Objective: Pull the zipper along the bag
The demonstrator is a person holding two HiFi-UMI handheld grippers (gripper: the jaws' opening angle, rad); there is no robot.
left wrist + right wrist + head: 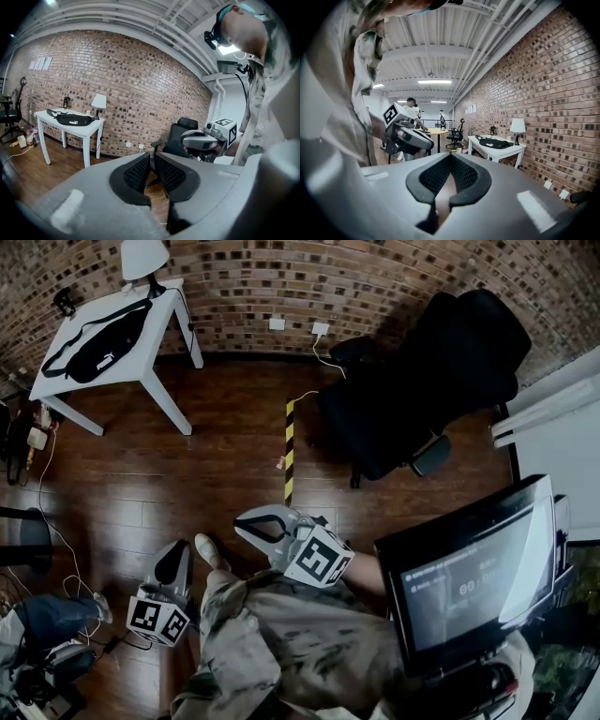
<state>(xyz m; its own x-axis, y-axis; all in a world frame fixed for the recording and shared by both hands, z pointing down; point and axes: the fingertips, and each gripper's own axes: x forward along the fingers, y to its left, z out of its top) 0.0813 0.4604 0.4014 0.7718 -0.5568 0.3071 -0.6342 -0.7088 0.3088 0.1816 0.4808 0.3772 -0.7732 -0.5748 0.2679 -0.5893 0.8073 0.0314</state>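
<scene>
Across the room, the black bag [98,345] lies on the white surface [155,324], well apart from both claws. The left claw [152,157] sits a sliver ajar and empty, and the right claw [451,157] is clenched on nothing. The likely danger: unpinned, that bag slides with the tug, or the small zipper tab slips free.

Loft-style office, brick wall [140,93], office chair [422,381], table [141,354]
</scene>
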